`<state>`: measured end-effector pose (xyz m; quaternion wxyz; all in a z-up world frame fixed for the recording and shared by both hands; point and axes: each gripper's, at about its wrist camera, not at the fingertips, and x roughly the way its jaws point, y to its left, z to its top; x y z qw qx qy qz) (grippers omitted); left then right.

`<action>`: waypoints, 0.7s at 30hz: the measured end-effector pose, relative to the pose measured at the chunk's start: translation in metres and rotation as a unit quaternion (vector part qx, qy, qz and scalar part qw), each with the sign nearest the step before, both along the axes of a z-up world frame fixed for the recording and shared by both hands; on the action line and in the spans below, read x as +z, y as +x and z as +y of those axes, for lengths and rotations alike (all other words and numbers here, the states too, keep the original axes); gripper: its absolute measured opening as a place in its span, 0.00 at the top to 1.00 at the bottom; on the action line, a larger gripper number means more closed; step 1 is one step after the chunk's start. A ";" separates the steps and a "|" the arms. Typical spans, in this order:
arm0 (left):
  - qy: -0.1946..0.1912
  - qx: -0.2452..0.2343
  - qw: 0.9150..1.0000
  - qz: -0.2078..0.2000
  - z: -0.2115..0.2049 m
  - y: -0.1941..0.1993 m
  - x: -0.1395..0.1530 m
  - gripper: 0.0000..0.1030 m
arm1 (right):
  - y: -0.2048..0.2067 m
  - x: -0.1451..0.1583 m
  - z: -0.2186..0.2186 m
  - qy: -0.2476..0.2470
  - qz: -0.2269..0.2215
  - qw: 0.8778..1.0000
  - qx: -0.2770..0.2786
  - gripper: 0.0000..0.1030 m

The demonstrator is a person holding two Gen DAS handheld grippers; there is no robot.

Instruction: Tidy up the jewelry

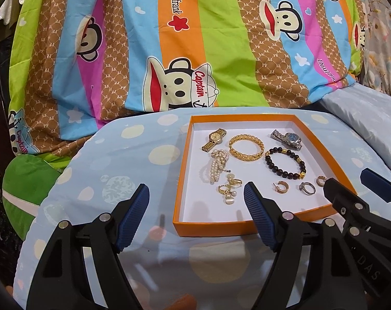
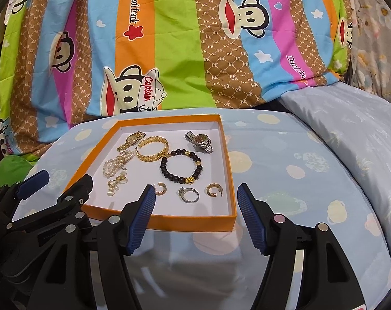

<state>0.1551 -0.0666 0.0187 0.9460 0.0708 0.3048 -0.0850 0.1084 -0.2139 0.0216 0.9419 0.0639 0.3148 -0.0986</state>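
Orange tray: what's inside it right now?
Inside the orange tray: gold watch, silver watch, gold bangle, black bead bracelet, pearl strand, silver ring, small gold earrings. Left gripper hides the near-left corner.

We see an orange cardboard tray [image 2: 195,224] with a white floor on a pale blue cloth with cream dots [image 2: 285,170]. In it lie a gold watch [image 2: 131,140], a silver watch [image 2: 199,139], a woven gold bangle [image 2: 152,149], a black bead bracelet with gold accents [image 2: 181,166] and white pearl strands [image 2: 116,164]. Far behind hangs a striped monkey-print blanket in green, orange, blue, pink and brown [image 2: 169,51].
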 end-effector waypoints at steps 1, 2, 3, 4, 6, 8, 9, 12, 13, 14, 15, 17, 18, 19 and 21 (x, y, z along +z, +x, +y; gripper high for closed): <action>0.000 0.000 1.000 0.000 0.000 0.000 0.000 0.29 | 0.000 0.000 0.000 0.000 0.000 1.000 0.000 0.37; 0.000 -0.001 1.000 0.000 0.000 0.000 0.000 0.29 | 0.000 0.000 0.000 0.000 0.000 1.000 0.000 0.37; -0.001 -0.001 1.000 0.000 0.000 0.000 0.000 0.29 | 0.000 0.000 0.000 0.000 -0.001 1.000 0.000 0.37; -0.002 -0.003 1.000 0.001 0.000 0.000 0.000 0.29 | 0.000 0.000 0.000 -0.001 0.000 1.000 -0.001 0.37; -0.005 -0.005 1.000 0.005 0.001 0.001 -0.001 0.28 | 0.000 0.000 0.000 -0.001 0.000 1.000 -0.001 0.37; -0.006 0.002 1.000 0.005 0.002 0.002 -0.001 0.24 | 0.000 0.000 0.000 -0.001 -0.002 1.000 0.000 0.37; -0.009 0.003 1.000 0.005 0.003 0.002 -0.001 0.22 | 0.000 0.001 0.000 0.000 -0.002 1.000 0.001 0.37; -0.012 0.008 1.000 0.005 0.004 0.002 -0.001 0.21 | 0.000 0.002 0.001 -0.004 -0.003 1.000 0.001 0.37; -0.012 0.009 1.000 0.004 0.005 0.002 -0.001 0.21 | 0.000 0.002 0.001 -0.005 -0.003 1.000 0.001 0.37; -0.011 0.009 1.000 0.003 0.004 0.002 0.000 0.21 | 0.000 0.002 0.001 -0.005 -0.003 1.000 0.001 0.37; -0.008 0.012 1.000 0.002 0.004 0.002 0.000 0.21 | 0.000 0.002 0.002 -0.005 -0.003 1.000 0.001 0.36; -0.002 0.018 1.000 -0.006 0.003 0.000 0.001 0.21 | -0.001 0.003 0.001 -0.006 -0.005 1.000 -0.001 0.35; -0.001 0.020 1.000 -0.010 0.003 -0.001 0.001 0.21 | -0.002 0.003 0.002 -0.007 -0.007 1.000 -0.003 0.34; -0.002 0.020 1.000 -0.012 0.003 -0.002 0.002 0.21 | -0.003 0.003 0.002 -0.008 -0.008 1.000 -0.004 0.33; -0.004 0.020 1.000 -0.011 0.004 -0.001 0.002 0.21 | -0.003 0.003 0.002 -0.009 -0.010 1.000 -0.007 0.33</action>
